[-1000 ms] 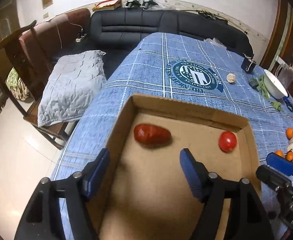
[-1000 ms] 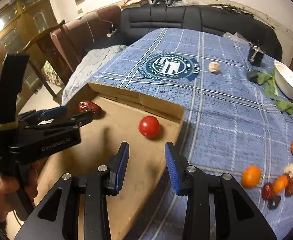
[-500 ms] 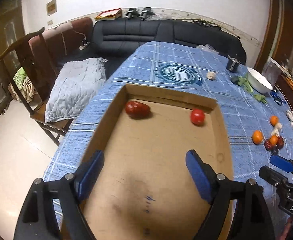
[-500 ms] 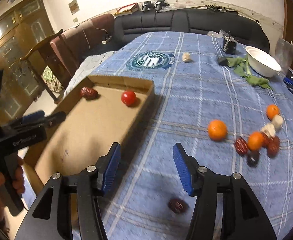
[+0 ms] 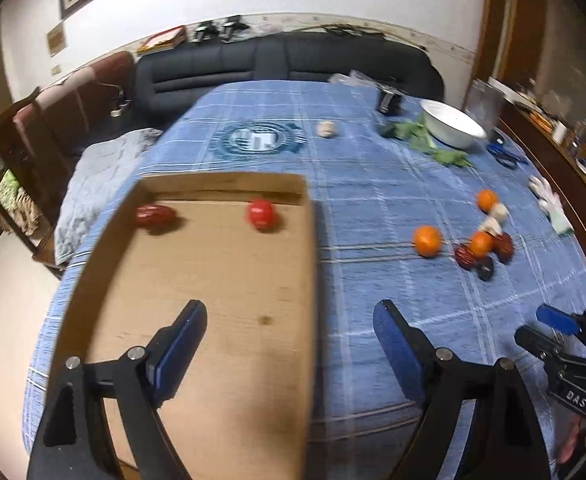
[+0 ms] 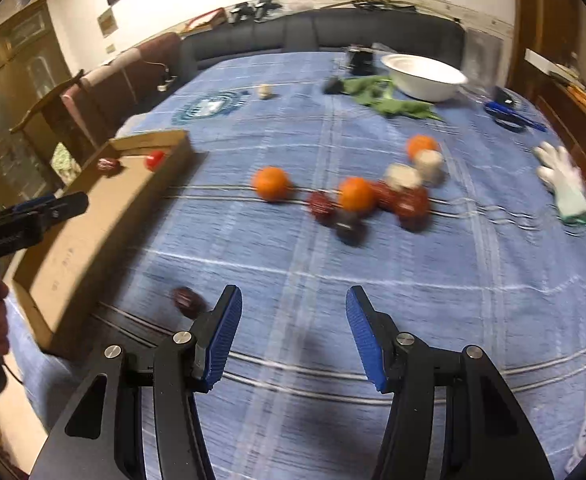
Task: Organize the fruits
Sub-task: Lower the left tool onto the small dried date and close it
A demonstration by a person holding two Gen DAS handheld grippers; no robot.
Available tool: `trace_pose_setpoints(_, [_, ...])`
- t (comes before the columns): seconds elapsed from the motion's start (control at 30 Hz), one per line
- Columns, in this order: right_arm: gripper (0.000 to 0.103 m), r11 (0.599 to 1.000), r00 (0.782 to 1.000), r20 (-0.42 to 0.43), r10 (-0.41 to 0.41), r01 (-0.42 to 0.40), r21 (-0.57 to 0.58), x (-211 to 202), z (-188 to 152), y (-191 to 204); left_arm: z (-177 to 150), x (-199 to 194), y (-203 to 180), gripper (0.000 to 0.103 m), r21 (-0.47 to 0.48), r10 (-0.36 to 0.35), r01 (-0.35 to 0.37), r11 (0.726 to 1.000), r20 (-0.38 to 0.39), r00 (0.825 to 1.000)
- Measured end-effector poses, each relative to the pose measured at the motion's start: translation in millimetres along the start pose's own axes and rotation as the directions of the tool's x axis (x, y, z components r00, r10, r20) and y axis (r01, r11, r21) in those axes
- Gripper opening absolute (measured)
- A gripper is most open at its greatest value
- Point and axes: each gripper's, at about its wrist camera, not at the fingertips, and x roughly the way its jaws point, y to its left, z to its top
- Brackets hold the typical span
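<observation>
Right hand-held gripper (image 6: 293, 334) tilts down over tablecloth (image 6: 333, 280) — jaws apart, empty.

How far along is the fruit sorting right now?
Early. Done: a tomato and a red date lie in the cardboard box. In hand: nothing; the left gripper and right gripper are open, empty. Left: three oranges, the dates beside them, one stray date.

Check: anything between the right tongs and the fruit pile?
Bare tablecloth between the right tongs and the fruit pile, per right wrist view. A lone date lies left.
</observation>
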Motion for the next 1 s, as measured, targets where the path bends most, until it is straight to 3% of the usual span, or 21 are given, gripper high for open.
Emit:
trace_pose_setpoints(0.13, [0.054, 1.0, 1.0, -0.005, -0.023, 0.023, 0.007, -3, -9, -24, -6, 0, -26, 0.087, 0.032, -0.023, 0.024, 0.999, -0.026, 0.999])
trace_pose_setpoints(0.47, [0.055, 1.0, 1.0, -0.023, 0.016, -0.015, 0.023, 8, -4, -54, -38, 2, -73, 0.087, 0.087, -0.085, 0.094, 0.992, -0.108, 0.991])
trace_pose_setpoints(0.7, [0.055, 0.999, 0.998, -0.033, 0.047, -0.047, 0.008, 11, -4, -59, -42, 24, -80, 0.085, 0.027, -0.114, 0.12, 0.992, -0.153, 0.982])
trace_pose_setpoints(0.83, [0.055, 0.999, 0.998, -0.035, 0.047, -0.047, 0.012, 11, -4, -67, -44, 38, -80, 0.064, -0.027, -0.152, 0.15, 0.988, -0.183, 0.971])
trace_pose_setpoints(0.9, [0.055, 0.999, 0.998, -0.034, 0.047, -0.046, 0.016, 10, -4, -72, -45, 37, -82, 0.056, -0.018, -0.139, 0.137, 0.99, -0.157, 0.978])
trace_pose_setpoints(1.0, [0.055, 0.999, 0.999, -0.029, 0.038, -0.038, 0.021, 11, 0, -81, -46, 37, -85, 0.036, -0.006, -0.126, 0.127, 0.992, -0.151, 0.98])
